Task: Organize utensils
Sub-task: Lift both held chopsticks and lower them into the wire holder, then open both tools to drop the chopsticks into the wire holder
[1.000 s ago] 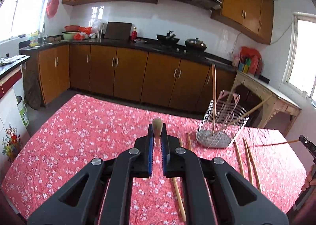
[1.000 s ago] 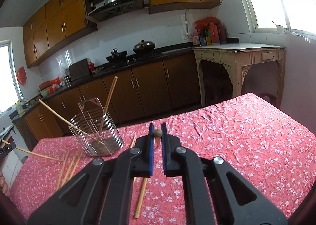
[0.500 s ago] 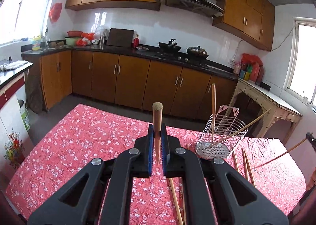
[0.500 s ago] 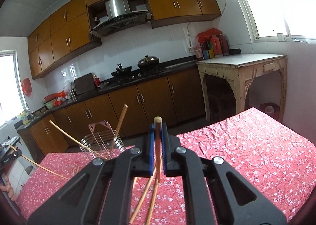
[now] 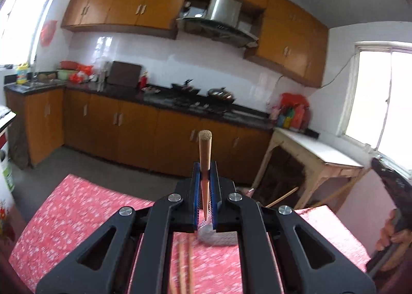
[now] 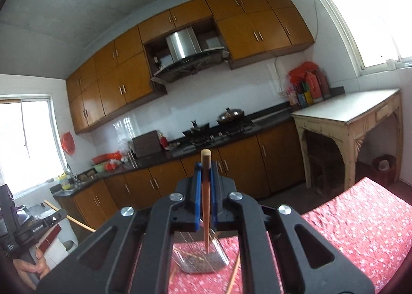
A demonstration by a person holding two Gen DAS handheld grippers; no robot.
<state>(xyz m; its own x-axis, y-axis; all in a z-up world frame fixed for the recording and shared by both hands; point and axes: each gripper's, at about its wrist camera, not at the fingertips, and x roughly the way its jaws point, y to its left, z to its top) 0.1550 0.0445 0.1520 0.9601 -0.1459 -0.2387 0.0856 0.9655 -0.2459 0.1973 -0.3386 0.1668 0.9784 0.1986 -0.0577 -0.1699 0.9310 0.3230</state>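
Note:
My left gripper [image 5: 205, 180] is shut on a wooden chopstick [image 5: 205, 154] that stands upright between its blue pads, thick end up. My right gripper [image 6: 205, 180] is likewise shut on another wooden chopstick [image 6: 205, 191], upright, its thin tip hanging over the wire utensil basket [image 6: 203, 259] on the red floral tablecloth [image 6: 360, 219]. In the left wrist view the basket [image 5: 219, 234] shows only partly behind the gripper, and loose chopsticks [image 5: 184, 265] lie on the cloth [image 5: 77, 211] below. Both grippers are raised well above the table.
A person's hand [image 5: 394, 229] holds the other gripper at the right edge of the left wrist view; a hand [image 6: 28, 265] appears at the left edge of the right wrist view. A cream side table [image 6: 347, 124] and kitchen cabinets [image 6: 180, 180] stand beyond the table.
Both grippers have risen, each lifting its chopstick off the cloth. The chopsticks now stand upright in the jaws, and the views tilt up toward the cabinets.

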